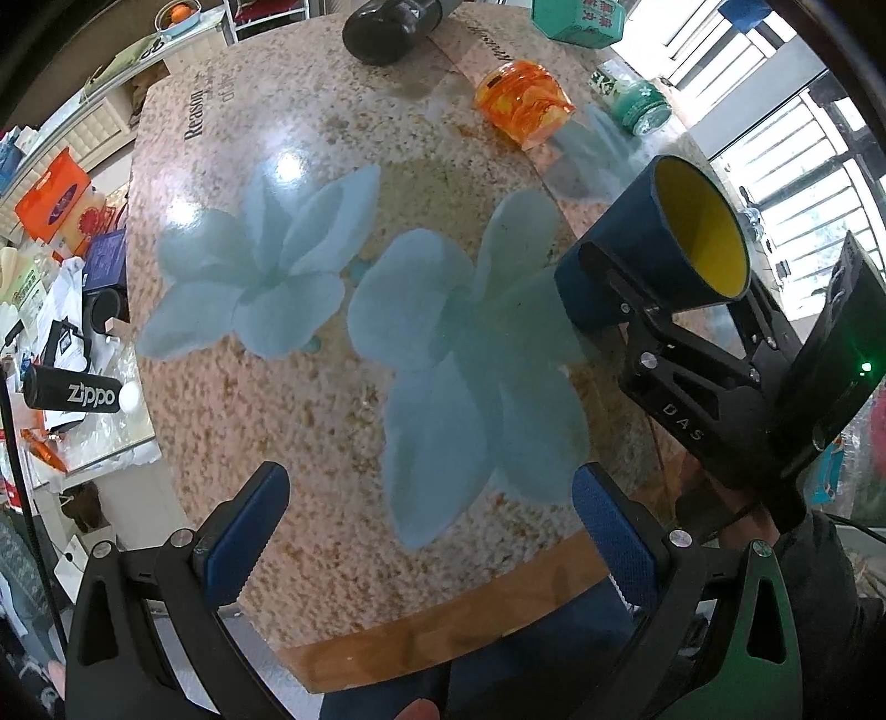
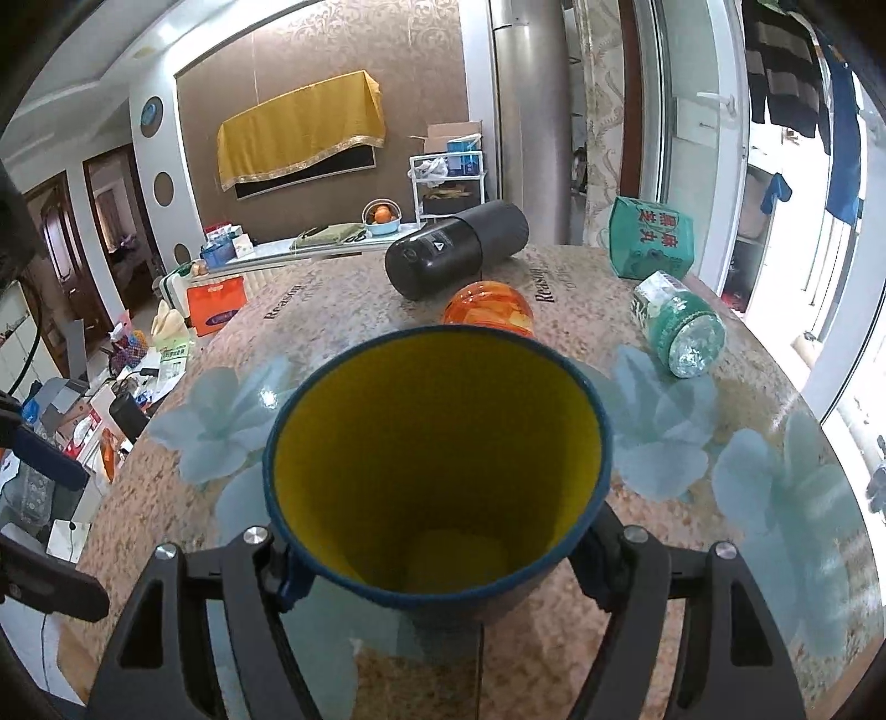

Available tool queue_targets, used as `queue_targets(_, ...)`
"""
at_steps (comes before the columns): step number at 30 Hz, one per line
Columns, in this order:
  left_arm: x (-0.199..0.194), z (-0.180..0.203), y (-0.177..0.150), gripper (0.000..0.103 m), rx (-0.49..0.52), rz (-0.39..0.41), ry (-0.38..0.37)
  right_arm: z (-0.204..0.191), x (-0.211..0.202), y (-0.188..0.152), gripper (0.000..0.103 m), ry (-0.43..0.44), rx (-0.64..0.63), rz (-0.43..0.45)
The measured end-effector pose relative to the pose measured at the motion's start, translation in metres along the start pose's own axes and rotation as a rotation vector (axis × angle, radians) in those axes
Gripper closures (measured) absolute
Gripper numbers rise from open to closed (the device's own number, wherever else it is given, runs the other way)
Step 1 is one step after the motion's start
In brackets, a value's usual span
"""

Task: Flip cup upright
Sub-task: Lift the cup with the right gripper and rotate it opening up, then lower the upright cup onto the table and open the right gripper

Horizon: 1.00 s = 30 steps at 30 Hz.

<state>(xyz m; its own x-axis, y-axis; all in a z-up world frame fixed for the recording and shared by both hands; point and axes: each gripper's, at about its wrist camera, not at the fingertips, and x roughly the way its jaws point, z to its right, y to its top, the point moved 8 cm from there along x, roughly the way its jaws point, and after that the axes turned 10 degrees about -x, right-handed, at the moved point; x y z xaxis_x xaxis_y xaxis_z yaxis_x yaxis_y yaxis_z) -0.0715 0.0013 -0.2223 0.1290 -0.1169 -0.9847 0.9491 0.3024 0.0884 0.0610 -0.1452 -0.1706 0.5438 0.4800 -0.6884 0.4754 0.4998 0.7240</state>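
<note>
The cup is dark blue outside and yellow inside. My right gripper is shut on its base and holds it tilted above the round table's right side, mouth pointing up and away. In the right wrist view the cup fills the centre, its open mouth facing the camera, with my right gripper clamped on both sides of it. My left gripper is open and empty over the near part of the table.
An orange translucent jar, a green-capped plastic bottle, a black cylinder and a green box lie at the table's far side. A cluttered low table with a Zippo tube is on the left.
</note>
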Motion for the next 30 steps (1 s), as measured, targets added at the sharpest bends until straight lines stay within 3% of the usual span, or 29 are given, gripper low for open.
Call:
queue_targets(2, 0.000, -0.002, 0.000, 0.000, 0.002, -0.001, 0.003, 0.000, -0.001, 0.002, 0.024, -0.001, 0.000, 0.008)
queue_targets(7, -0.004, -0.004, 0.003, 0.000, 0.000, 0.012, 0.012, -0.003, -0.005, 0.006, 0.000, 0.010, -0.006, 0.032)
queue_targets(20, -0.033, 0.010, 0.032, 0.000, 0.058, 0.124, -0.011, 0.003, -0.049, 0.029, 0.000, 0.034, -0.028, 0.014)
queue_targets(25, -0.057, 0.027, 0.048, 0.000, 0.065, 0.185, -0.067, 0.012, -0.075, 0.045, 0.000, 0.022, -0.027, 0.006)
queue_targets(28, -0.072, 0.041, 0.057, 0.000, 0.085, 0.223, -0.079, 0.021, -0.087, 0.056, 0.000, -0.011, -0.017, -0.035)
queue_targets(30, -0.080, 0.052, 0.064, 0.000, 0.096, 0.259, -0.076, 0.031, -0.087, 0.060, 0.000, -0.037, 0.005, -0.109)
